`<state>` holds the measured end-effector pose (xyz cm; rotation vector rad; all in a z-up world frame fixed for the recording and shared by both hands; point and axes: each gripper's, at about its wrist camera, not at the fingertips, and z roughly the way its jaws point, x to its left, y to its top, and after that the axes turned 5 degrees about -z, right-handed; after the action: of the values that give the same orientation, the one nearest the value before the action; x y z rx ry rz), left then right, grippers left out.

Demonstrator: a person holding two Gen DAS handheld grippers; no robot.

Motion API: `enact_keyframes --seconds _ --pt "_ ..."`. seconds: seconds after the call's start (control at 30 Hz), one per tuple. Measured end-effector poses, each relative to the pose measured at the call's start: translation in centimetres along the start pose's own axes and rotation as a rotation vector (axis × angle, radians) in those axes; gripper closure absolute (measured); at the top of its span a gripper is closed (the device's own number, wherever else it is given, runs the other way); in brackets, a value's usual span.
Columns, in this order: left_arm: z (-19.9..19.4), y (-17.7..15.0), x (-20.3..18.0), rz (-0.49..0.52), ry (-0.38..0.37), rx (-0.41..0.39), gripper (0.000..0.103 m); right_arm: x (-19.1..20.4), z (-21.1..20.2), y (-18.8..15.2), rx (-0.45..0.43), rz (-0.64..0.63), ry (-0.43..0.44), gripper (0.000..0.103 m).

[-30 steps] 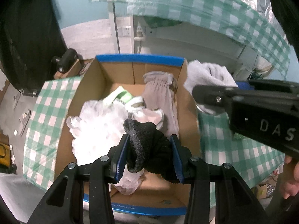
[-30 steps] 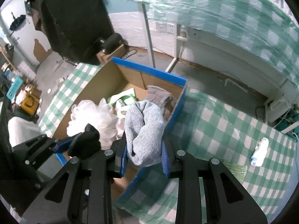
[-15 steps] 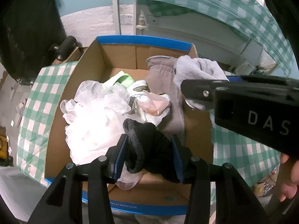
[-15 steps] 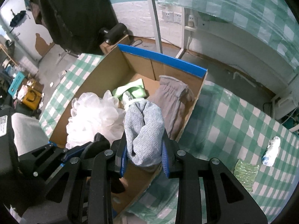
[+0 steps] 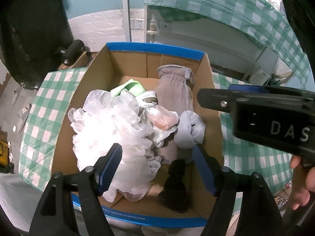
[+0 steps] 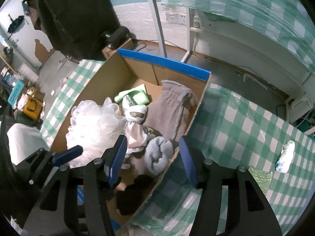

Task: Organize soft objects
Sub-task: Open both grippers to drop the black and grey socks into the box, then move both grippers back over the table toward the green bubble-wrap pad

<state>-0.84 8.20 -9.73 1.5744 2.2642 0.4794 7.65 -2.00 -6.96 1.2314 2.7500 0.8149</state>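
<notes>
Table point(image 6: 246, 122) with a green-and-white check cloth; a cardboard box point(image 5: 155, 50) with blue-taped rims sits on it, its right wall along the bare cloth.

In the box, largest first: white mesh pouf point(image 5: 110, 129) fills the left half, fluffy and bright. Grey glove point(image 5: 173, 90) lies flat along the right wall, cuff toward the far rim. Light grey sock point(image 5: 189, 127), rolled into a loose bundle, rests against the right wall nearer the front. Black sock point(image 5: 175, 188), crumpled and dark, lies on the box floor at the near right corner. Small pink and green soft pieces sit mid-box.

Left gripper point(image 5: 159, 169) over the near rim, jaws just opened wide, nothing between the pads. Right gripper point(image 6: 151, 159) over the right wall, jaws just parted, pads clear of the grey sock below.
</notes>
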Motion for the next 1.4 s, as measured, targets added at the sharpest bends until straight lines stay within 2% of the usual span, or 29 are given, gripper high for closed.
enact_keyframes --seconds 0.4,0.87,1.4 --pt "-0.3 0.2 -1.5 0.021 -0.001 -0.012 0.027 -2.4 -1.8 -1.2 -0.029 0.041 -0.042 0.035" --pt "-0.5 0.6 -4.0 0.041 -0.001 -0.023 0.024 -5.6 -3.4 -3.2 -0.041 0.092 -0.080 0.030" --pt "-0.1 0.8 -7.7 0.084 0.007 -0.020 0.023 -10.2 -5.2 -6.5 -0.048 0.172 -0.111 0.030"
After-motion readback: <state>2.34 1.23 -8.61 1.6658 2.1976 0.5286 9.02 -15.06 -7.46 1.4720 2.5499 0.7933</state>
